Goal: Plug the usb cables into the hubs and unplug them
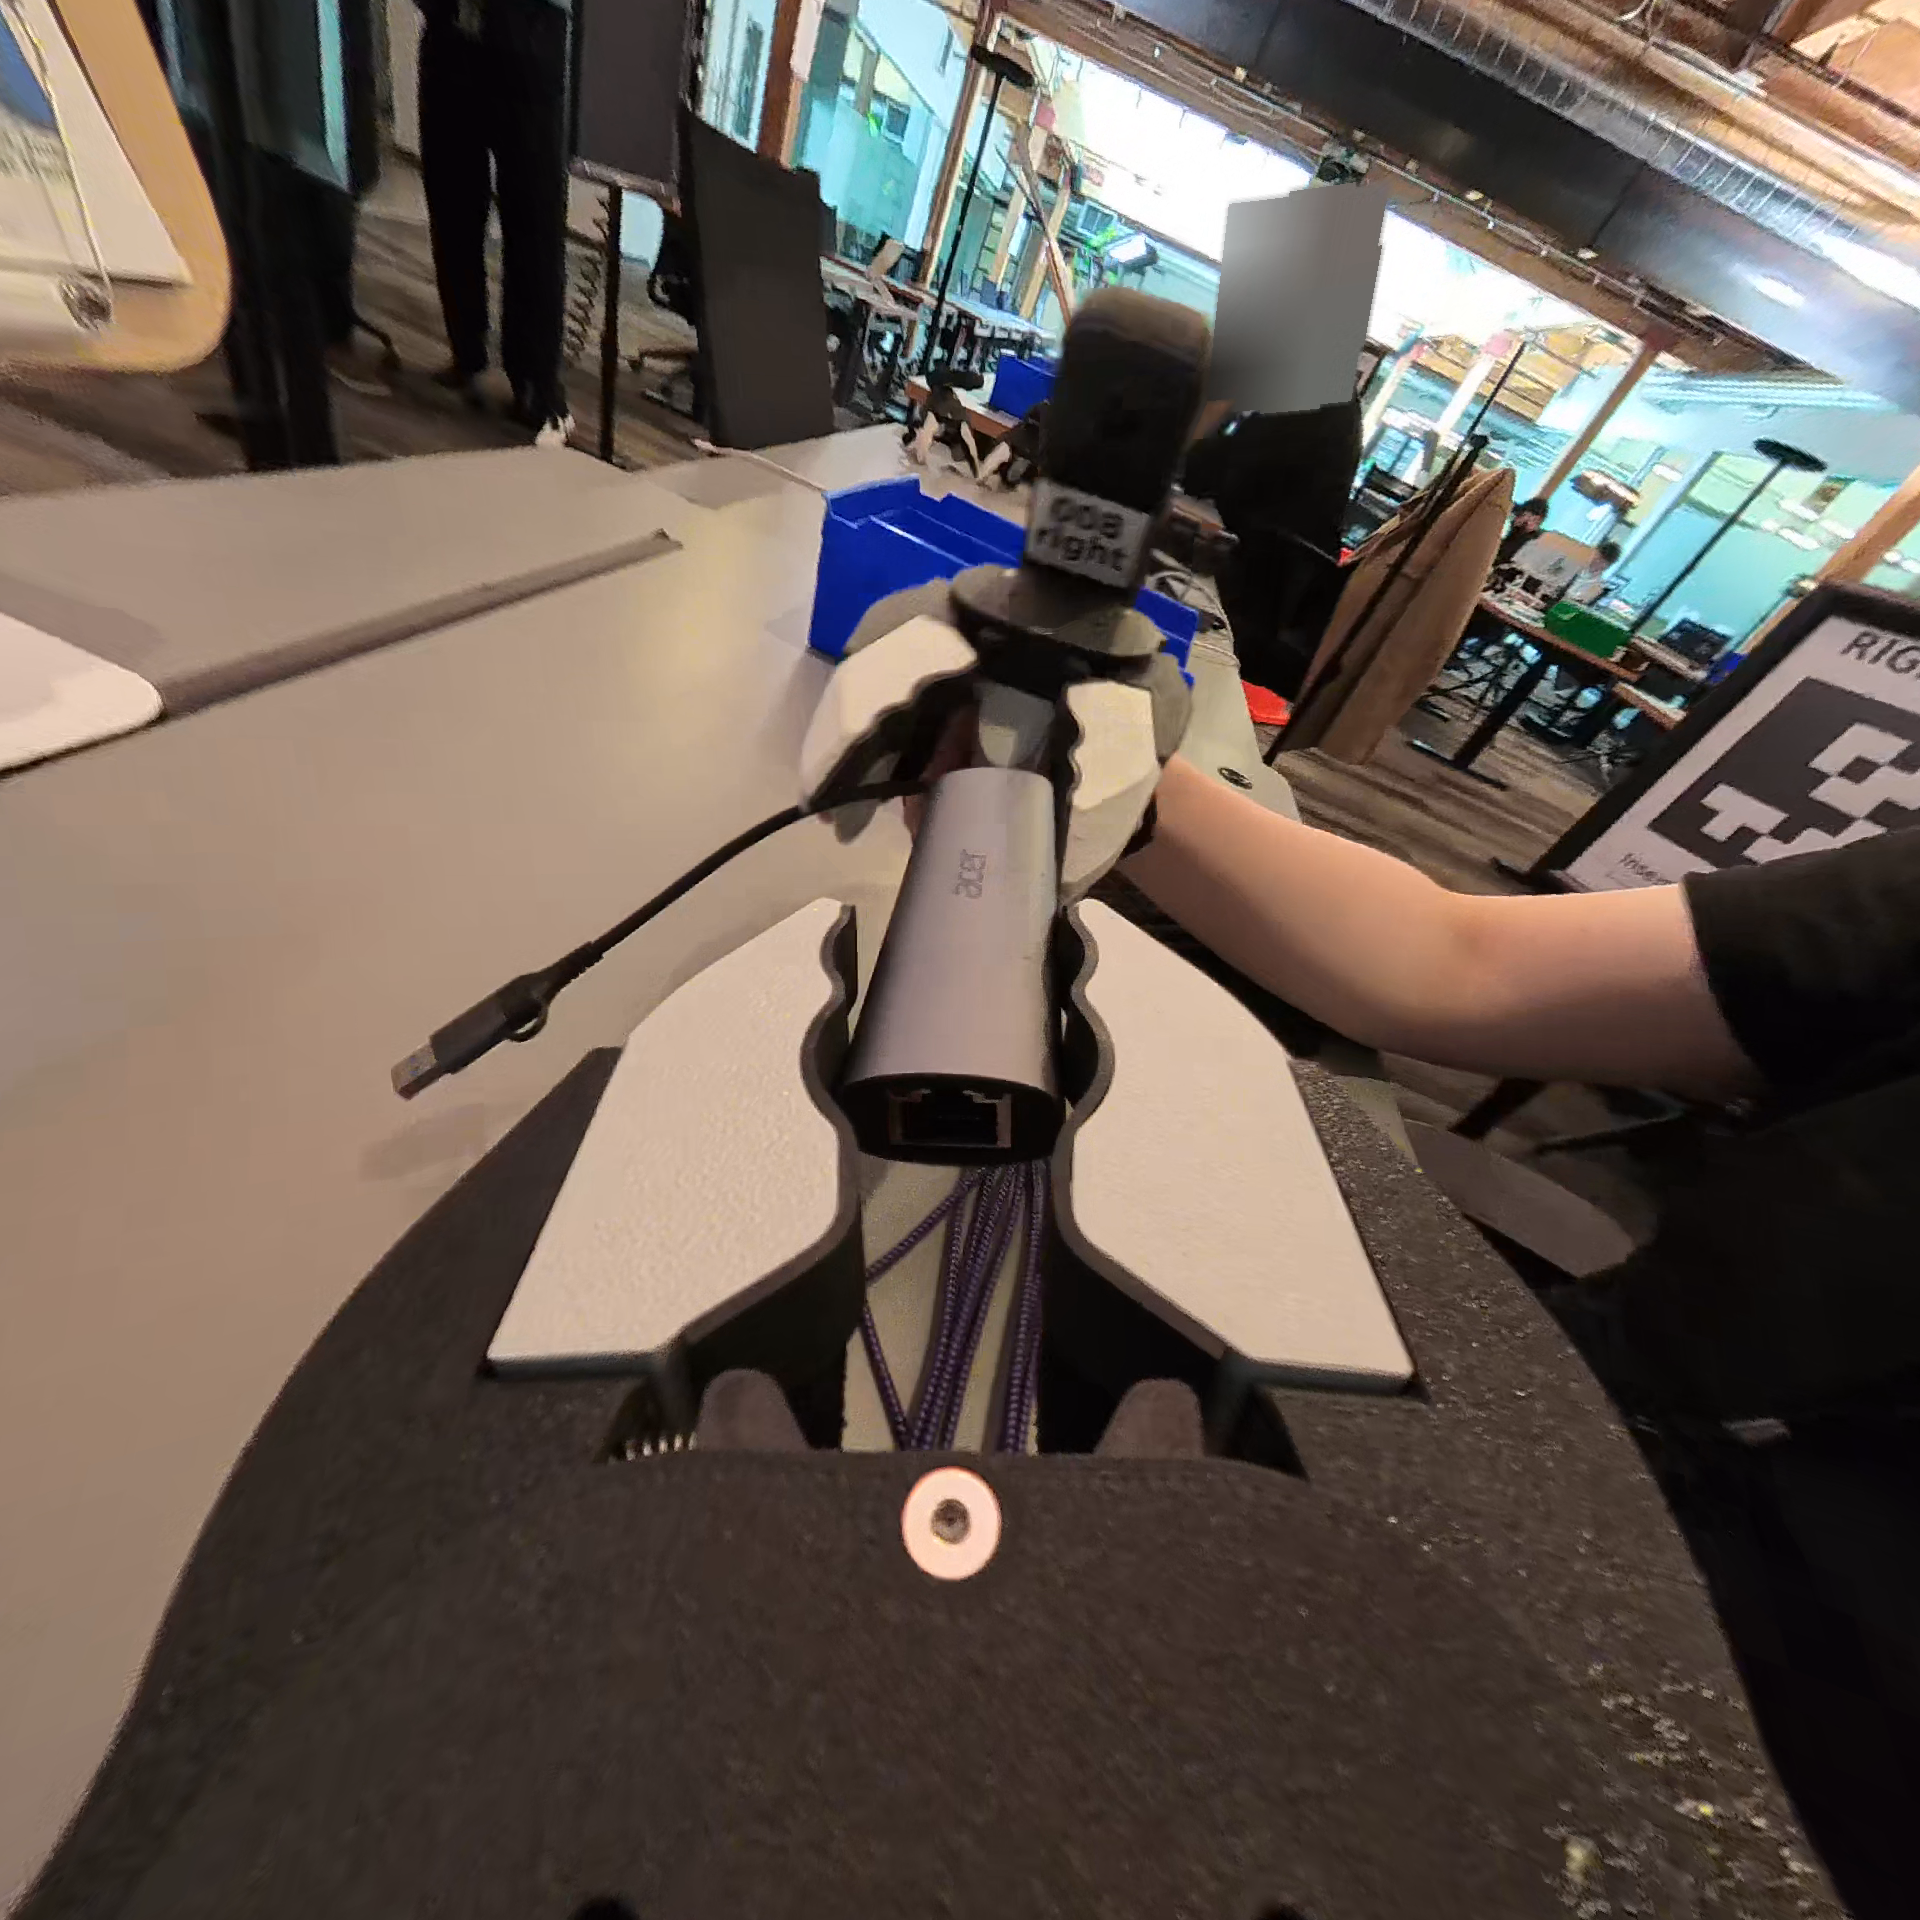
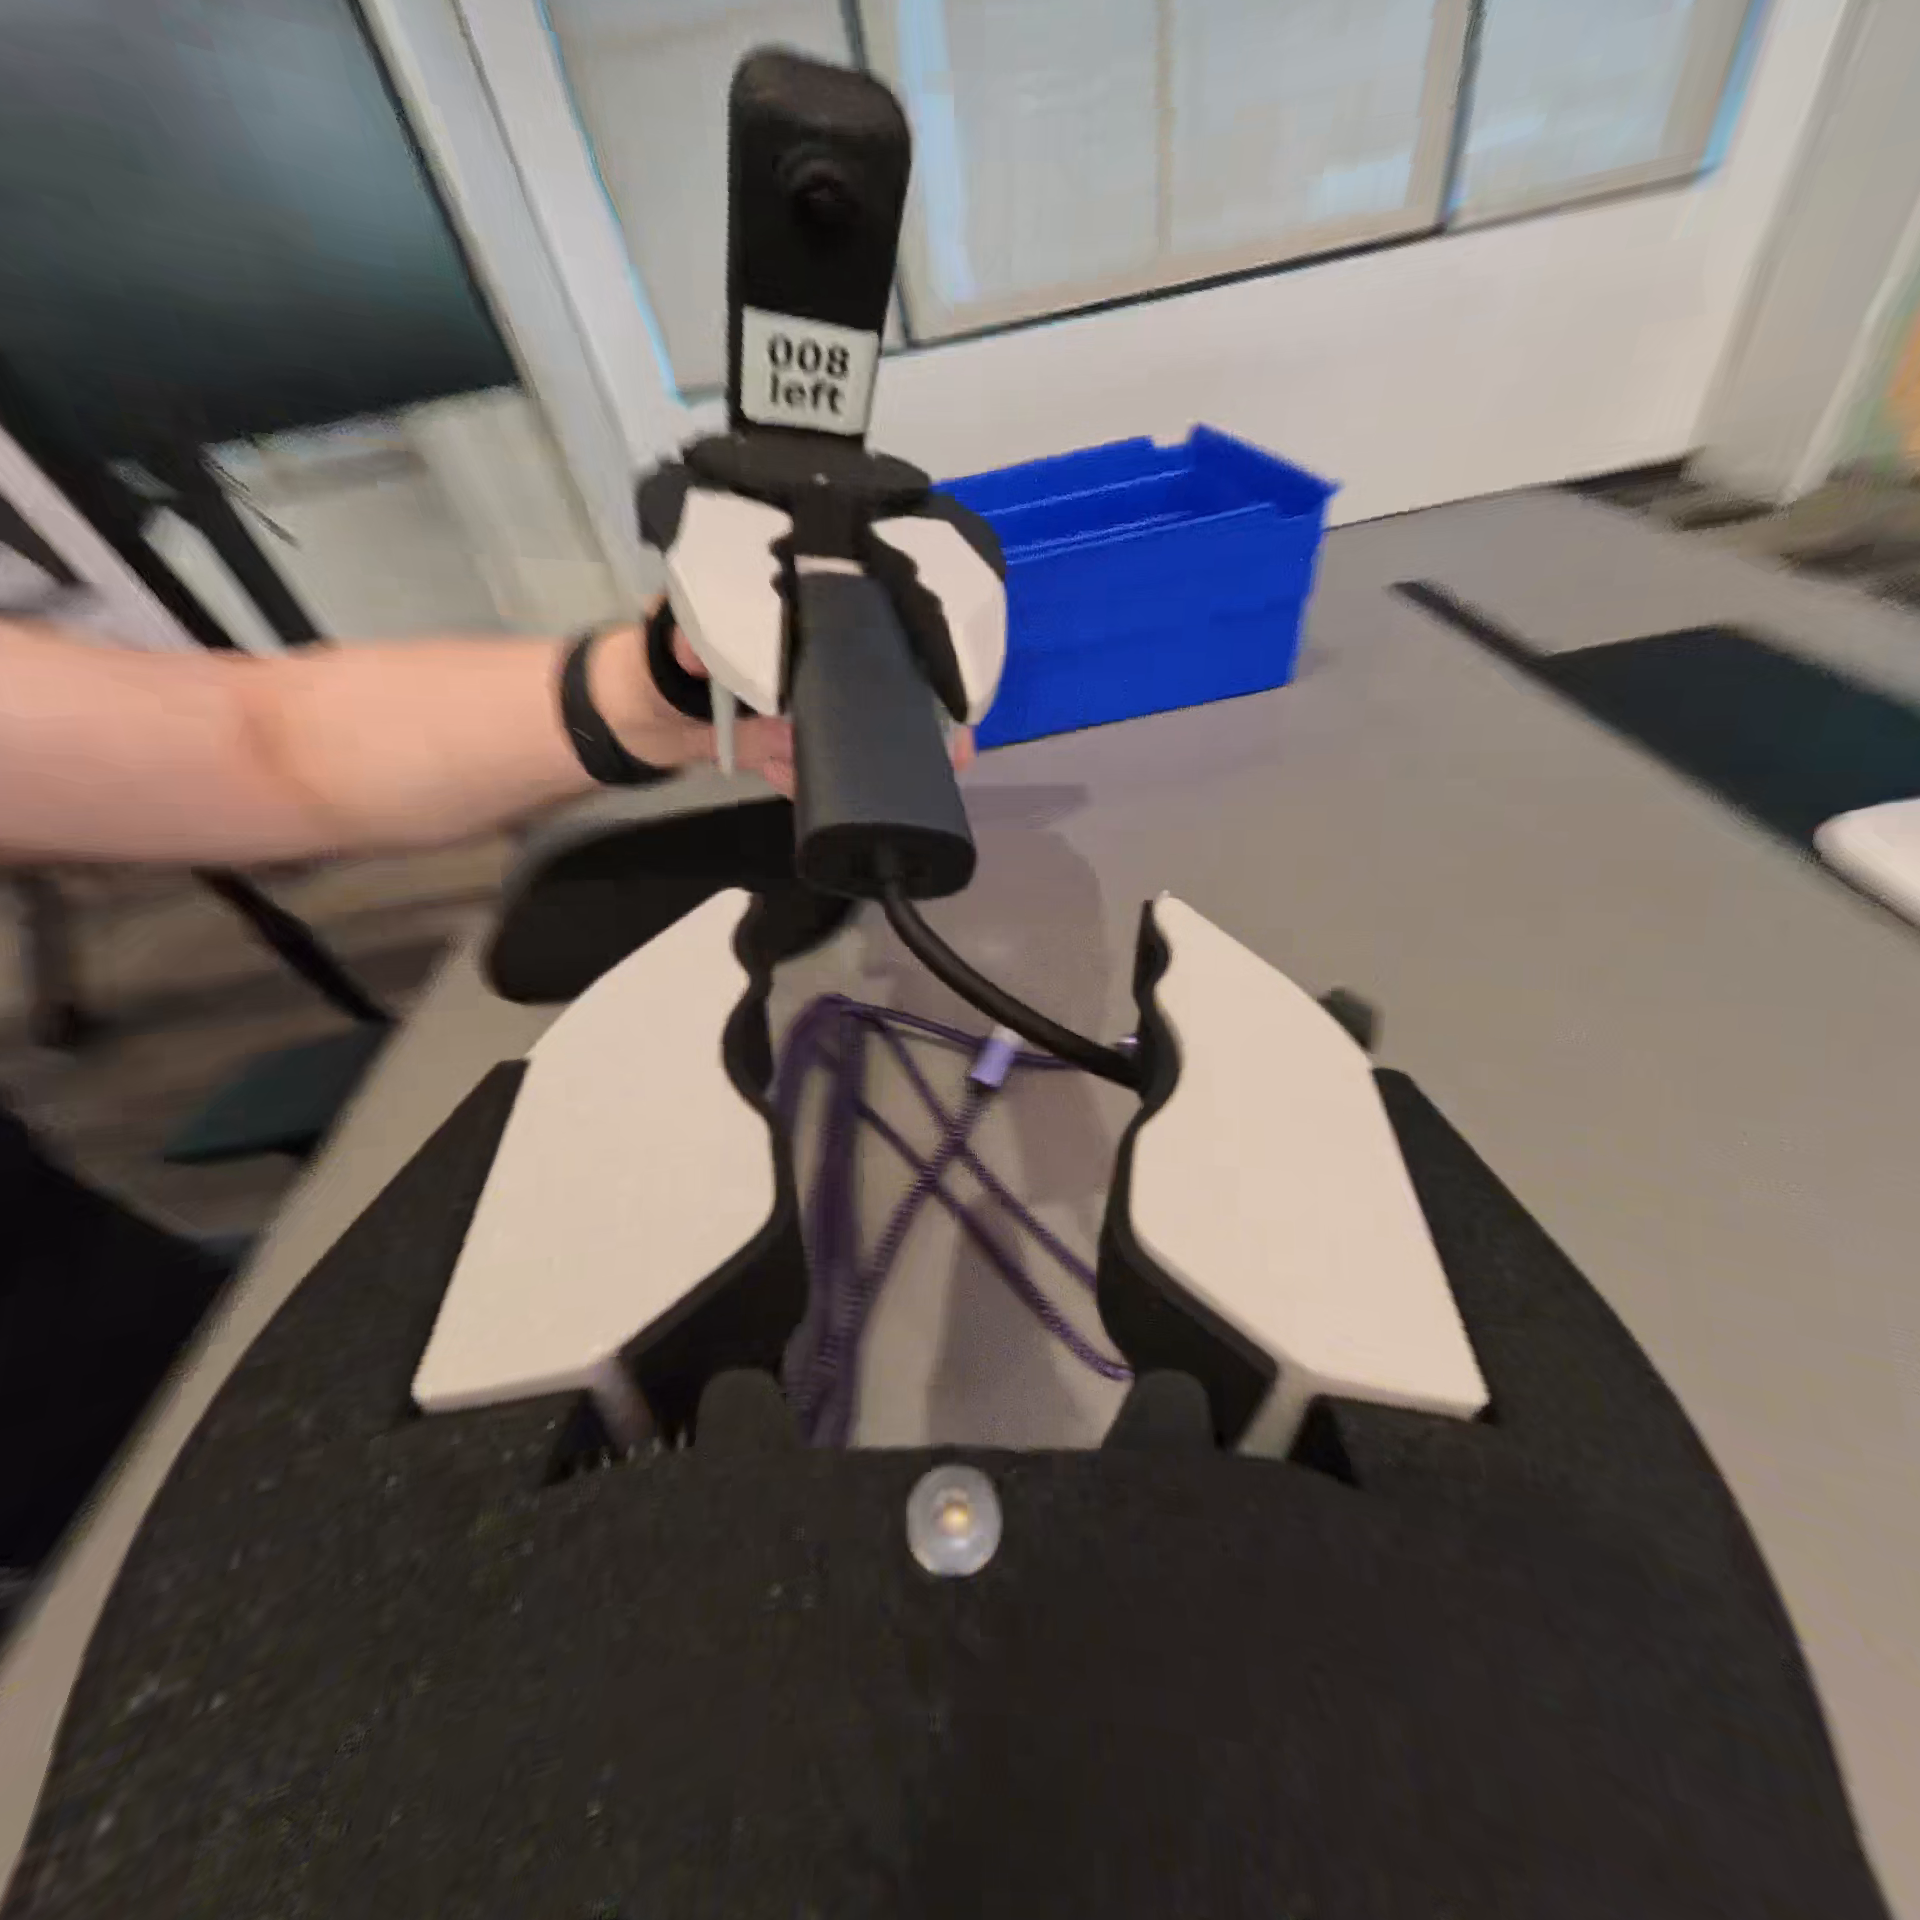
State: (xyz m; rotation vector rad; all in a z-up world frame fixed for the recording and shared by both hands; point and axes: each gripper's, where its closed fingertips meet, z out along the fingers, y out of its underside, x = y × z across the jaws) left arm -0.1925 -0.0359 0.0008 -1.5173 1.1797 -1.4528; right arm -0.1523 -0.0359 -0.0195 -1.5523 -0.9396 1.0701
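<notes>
Clamping a smooth grey metal hub (image 1: 961, 966), the left gripper (image 1: 956, 997) holds it above the matte grey table (image 1: 312, 831). Hub's rubbery black cable (image 1: 665, 914) dangles w/ a rectangular plug. Right gripper (image 2: 951, 997) gapes, empty; braided purple cables (image 2: 914, 1174) lie tangled below. Glossy blue bin (image 2: 1143, 592) beyond.

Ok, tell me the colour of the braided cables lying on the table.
Purple braided cables, clearest in the right wrist view.

Right gripper (image 2: 951, 1049): jaws parted; black hub cable (image 2: 997, 992) passes against right finger.
Left gripper (image 2: 836, 665): clamped on dark hub (image 2: 873, 748), held above table (image 2: 1558, 1039).
Purple cables (image 2: 904, 1174): lying on table.
Blue bin (image 2: 1143, 592): behind.
</notes>
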